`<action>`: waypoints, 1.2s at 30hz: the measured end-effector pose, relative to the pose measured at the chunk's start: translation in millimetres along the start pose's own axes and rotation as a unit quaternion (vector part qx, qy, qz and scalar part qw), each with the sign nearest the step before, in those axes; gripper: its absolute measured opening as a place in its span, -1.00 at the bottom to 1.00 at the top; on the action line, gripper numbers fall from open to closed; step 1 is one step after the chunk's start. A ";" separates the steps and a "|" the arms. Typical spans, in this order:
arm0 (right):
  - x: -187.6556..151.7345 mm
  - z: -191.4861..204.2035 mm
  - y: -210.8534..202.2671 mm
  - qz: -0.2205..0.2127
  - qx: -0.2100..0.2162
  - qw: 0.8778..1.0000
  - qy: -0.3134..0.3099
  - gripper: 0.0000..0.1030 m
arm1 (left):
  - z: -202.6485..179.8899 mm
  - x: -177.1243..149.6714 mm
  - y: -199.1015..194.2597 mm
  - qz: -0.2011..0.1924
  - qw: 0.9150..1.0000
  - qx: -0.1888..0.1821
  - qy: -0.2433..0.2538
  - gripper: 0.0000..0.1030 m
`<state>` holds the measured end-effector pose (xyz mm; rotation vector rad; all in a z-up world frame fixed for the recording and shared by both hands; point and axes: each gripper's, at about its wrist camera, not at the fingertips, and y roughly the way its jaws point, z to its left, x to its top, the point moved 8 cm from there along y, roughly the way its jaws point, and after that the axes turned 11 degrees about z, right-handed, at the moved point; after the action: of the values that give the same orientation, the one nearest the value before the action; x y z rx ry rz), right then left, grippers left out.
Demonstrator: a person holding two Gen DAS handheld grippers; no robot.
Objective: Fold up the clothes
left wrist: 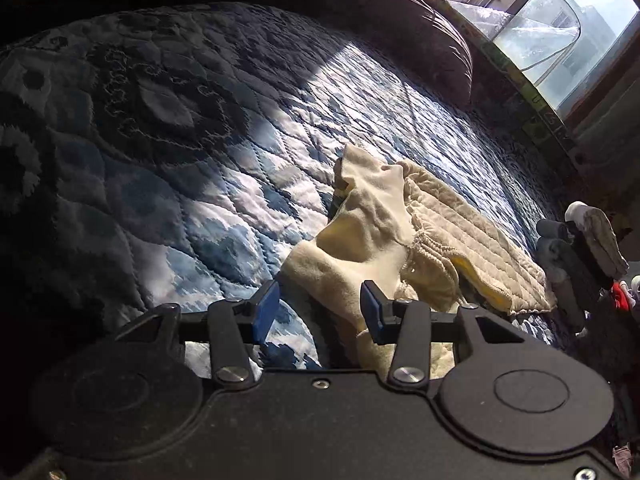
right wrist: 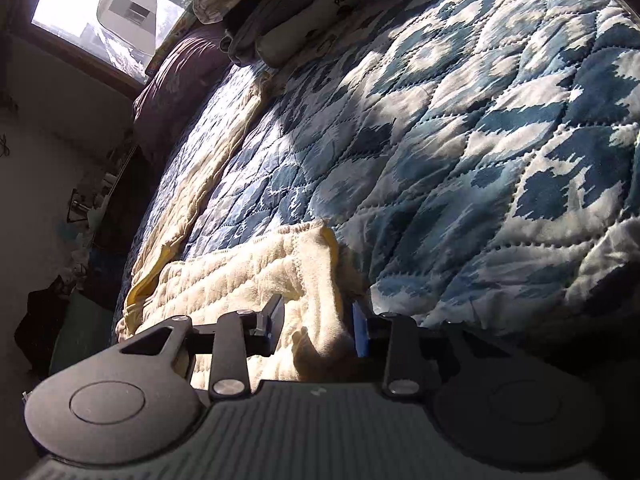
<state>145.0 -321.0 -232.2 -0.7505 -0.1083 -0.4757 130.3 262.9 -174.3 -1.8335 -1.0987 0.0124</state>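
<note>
Left wrist view: the soft cream quilted garment (left wrist: pixel 404 236) lies just ahead, stretching away rightward. The left gripper (left wrist: pixel 320 312) and right gripper (right wrist: pixel 318 330) both gape, cloth between their 2 fingers.

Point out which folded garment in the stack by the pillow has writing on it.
The cream folded garment at the stack's right side; dark lettering shows on it, while the grey ones beside it look plain.

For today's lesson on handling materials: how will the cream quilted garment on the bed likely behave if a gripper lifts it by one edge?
The cream quilted garment will probably droop rather than hold shape, since it already lies bunched in soft folds on the blue quilt. It looks light and thin-padded. Its fuzzy surface likely grips the pads well.
</note>
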 end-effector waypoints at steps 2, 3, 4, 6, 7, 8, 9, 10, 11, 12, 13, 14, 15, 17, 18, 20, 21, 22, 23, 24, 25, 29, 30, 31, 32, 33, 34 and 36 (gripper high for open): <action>0.2 6.0 3.6 0.001 -0.017 1.000 -0.020 -0.07 | -9.5 13.4 3.8 -0.006 1.000 -0.016 0.009 -0.17; -0.1 8.7 5.8 0.003 -0.031 0.999 -0.035 -0.09 | -15.7 20.4 6.1 -0.009 1.000 -0.022 0.017 -0.17; -0.2 10.1 7.4 0.003 -0.042 0.998 -0.046 -0.15 | -20.9 26.9 10.0 -0.010 0.999 -0.024 0.025 -0.17; 0.6 10.6 9.9 0.004 -0.049 0.997 -0.056 -0.18 | -25.0 41.2 23.1 -0.004 0.999 -0.029 0.025 -0.17; 1.3 9.6 9.9 0.004 -0.048 0.997 -0.056 -0.19 | -24.5 49.0 31.4 0.002 0.999 -0.036 0.020 -0.17; 2.0 7.6 9.5 0.003 -0.044 0.998 -0.052 -0.20 | -22.3 56.6 41.5 0.013 0.999 -0.044 0.013 -0.17; 2.8 5.3 9.0 0.003 -0.040 0.998 -0.046 -0.23 | -19.9 62.9 51.4 0.021 0.999 -0.049 0.007 -0.17; 3.1 3.4 8.6 0.003 -0.037 0.998 -0.043 -0.26 | -17.6 67.5 60.2 0.028 0.998 -0.050 0.003 -0.17; 3.3 1.5 8.3 0.003 -0.034 0.999 -0.040 -0.29 | -16.6 70.7 70.9 0.040 0.998 -0.052 0.004 -0.17; 2.8 0.1 7.8 0.002 -0.032 0.999 -0.039 -0.33 | -16.3 72.3 81.7 0.053 0.997 -0.054 0.008 -0.17; 2.6 -0.8 7.8 0.002 -0.029 0.999 -0.039 -0.36 | -16.4 72.5 90.4 0.062 0.997 -0.054 0.014 -0.17; 2.5 -1.5 7.9 0.002 -0.027 0.999 -0.038 -0.37 | -17.9 72.8 96.9 0.065 0.996 -0.054 0.026 -0.18; 2.7 -2.0 8.2 0.001 -0.025 0.999 -0.037 -0.37 | -20.9 73.1 100.9 0.064 0.995 -0.054 0.044 -0.19; 3.5 -2.8 8.8 0.000 -0.022 0.999 -0.034 -0.37 | -25.3 74.7 105.5 0.063 0.994 -0.052 0.070 -0.27; 3.9 -2.9 9.1 -0.001 -0.021 0.999 -0.033 -0.37 | -27.3 74.9 107.3 0.065 0.993 -0.050 0.084 -0.42; 5.3 -2.8 10.0 -0.002 -0.021 0.999 -0.030 -0.37 | -33.0 73.2 107.5 0.064 0.989 -0.042 0.123 -0.89; 5.9 -2.3 10.3 -0.002 -0.023 0.999 -0.030 -0.37 | -37.5 74.0 102.4 0.050 0.987 -0.033 0.149 -0.92; 6.3 -1.6 10.6 -0.001 -0.028 0.999 -0.032 -0.39 | -43.3 77.0 91.3 0.017 0.984 -0.023 0.177 -0.92; 6.6 -0.6 11.1 0.001 -0.037 0.999 -0.038 -0.42 | -48.4 79.7 81.1 -0.014 0.980 -0.020 0.198 -0.92; 6.6 0.5 11.5 0.002 -0.045 0.998 -0.046 -0.48 | -51.1 79.8 79.5 -0.028 0.975 -0.010 0.218 -0.91; 6.5 1.6 11.9 0.003 -0.050 0.997 -0.051 -0.49 | -49.7 77.2 88.7 -0.017 0.972 0.014 0.233 -0.89; 7.1 5.2 13.3 0.011 -0.065 0.996 -0.067 -0.49 | -46.3 70.2 105.5 0.008 0.962 0.073 0.264 -0.62; 6.8 5.7 13.3 0.012 -0.067 0.995 -0.070 -0.49 | -47.8 73.6 97.3 -0.005 0.961 0.087 0.262 -0.29; 6.3 6.1 13.4 0.011 -0.070 0.995 -0.073 -0.49 | -51.4 75.6 89.1 -0.017 0.960 0.090 0.263 -0.24; 5.9 6.4 13.7 0.010 -0.071 0.995 -0.076 -0.49 | -57.2 76.2 80.6 -0.028 0.960 0.083 0.266 -0.24; 6.0 6.2 13.8 0.009 -0.070 0.994 -0.077 -0.49 | -66.6 74.9 73.1 -0.033 0.961 0.066 0.267 -0.24; 6.3 6.0 13.9 0.008 -0.069 0.994 -0.078 -0.49 | -79.3 70.8 69.1 -0.031 0.962 0.041 0.269 -0.25; 7.4 5.7 13.8 0.009 -0.067 0.995 -0.075 -0.49 | -102.1 61.1 69.1 -0.020 0.962 -0.002 0.273 -0.38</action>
<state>158.2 -311.2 -234.8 -0.9179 -0.2122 -0.4121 258.1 222.2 -143.7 -1.6719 -0.7405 -0.4915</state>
